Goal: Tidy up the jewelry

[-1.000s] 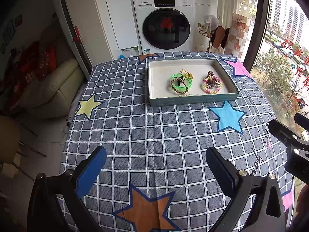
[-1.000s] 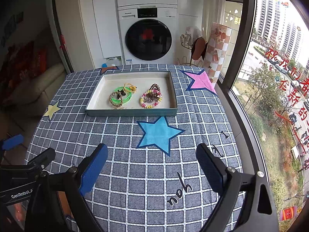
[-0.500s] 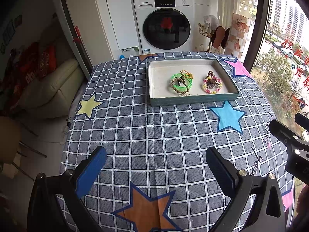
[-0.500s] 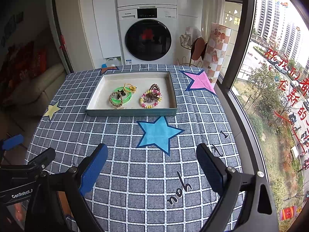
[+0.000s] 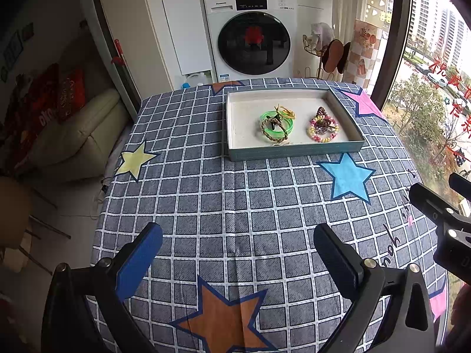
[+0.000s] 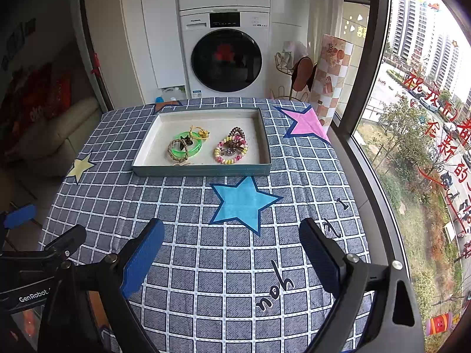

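A shallow grey-blue tray (image 5: 294, 152) (image 6: 203, 170) with a white floor sits at the far side of the table. Inside lie a green bangle with a braided bracelet (image 5: 276, 126) (image 6: 184, 147) and a pastel bead bracelet with a dark hair clip on it (image 5: 323, 128) (image 6: 231, 148). My left gripper (image 5: 238, 247) is open over the near part of the cloth, holding nothing. My right gripper (image 6: 231, 245) is open too, empty, hovering short of the blue star. Each gripper shows at the edge of the other's view.
A grey checked tablecloth (image 5: 235, 194) with coloured stars covers the table. A washing machine (image 5: 253, 35) stands behind the table, a cream sofa (image 5: 73, 129) to the left and a large window (image 6: 418, 117) along the right edge.
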`<state>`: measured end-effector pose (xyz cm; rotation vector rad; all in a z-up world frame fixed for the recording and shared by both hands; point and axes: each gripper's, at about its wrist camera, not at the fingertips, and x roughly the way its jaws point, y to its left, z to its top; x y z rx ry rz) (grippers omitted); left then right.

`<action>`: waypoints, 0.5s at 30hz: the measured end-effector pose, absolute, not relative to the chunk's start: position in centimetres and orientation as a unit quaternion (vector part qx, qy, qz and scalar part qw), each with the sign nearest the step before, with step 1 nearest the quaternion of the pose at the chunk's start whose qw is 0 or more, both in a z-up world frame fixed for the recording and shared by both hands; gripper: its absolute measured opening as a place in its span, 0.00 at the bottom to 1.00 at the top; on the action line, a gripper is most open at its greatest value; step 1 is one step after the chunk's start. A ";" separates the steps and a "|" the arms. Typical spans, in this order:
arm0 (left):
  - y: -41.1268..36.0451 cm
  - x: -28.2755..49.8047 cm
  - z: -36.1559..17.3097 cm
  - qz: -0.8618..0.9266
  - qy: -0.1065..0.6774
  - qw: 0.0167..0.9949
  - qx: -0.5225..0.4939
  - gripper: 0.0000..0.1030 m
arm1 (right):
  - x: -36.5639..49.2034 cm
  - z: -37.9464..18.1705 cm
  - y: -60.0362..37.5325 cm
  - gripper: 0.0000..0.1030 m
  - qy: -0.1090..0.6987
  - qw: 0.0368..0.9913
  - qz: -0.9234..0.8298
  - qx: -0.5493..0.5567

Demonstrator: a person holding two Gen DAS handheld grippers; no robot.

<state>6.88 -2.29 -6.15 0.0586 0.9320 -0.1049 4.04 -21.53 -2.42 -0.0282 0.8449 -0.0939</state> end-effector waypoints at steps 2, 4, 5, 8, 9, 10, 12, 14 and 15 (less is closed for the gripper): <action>-2.3 6.8 -6.2 -0.049 0.452 0.890 0.028 1.00 | 4.0 -2.3 -21.4 0.91 0.411 0.911 -0.044 -0.014; -2.2 6.8 -6.3 -0.048 0.453 0.890 0.027 1.00 | 3.9 -2.3 -21.3 0.91 0.412 0.910 -0.043 -0.015; -2.2 6.8 -6.3 -0.048 0.454 0.889 0.026 1.00 | 3.9 -2.3 -21.3 0.91 0.412 0.910 -0.043 -0.015; -2.1 6.9 -6.3 -0.048 0.454 0.889 0.025 1.00 | 3.9 -2.4 -21.3 0.91 0.412 0.910 -0.043 -0.015; -2.2 6.9 -6.3 -0.048 0.454 0.889 0.025 1.00 | 3.9 -2.4 -21.3 0.91 0.412 0.910 -0.043 -0.014; -2.2 6.9 -6.3 -0.048 0.454 0.889 0.026 1.00 | 3.9 -2.3 -21.3 0.91 0.412 0.910 -0.043 -0.014; -2.2 6.8 -6.3 -0.048 0.453 0.890 0.027 1.00 | 3.9 -2.4 -21.3 0.91 0.412 0.910 -0.043 -0.014; -2.1 7.0 -6.4 -0.048 0.454 0.889 0.026 1.00 | 3.9 -2.3 -21.3 0.91 0.413 0.910 -0.043 -0.014; -2.1 7.0 -6.4 -0.049 0.454 0.889 0.025 1.00 | 3.9 -2.3 -21.3 0.91 0.413 0.910 -0.044 -0.014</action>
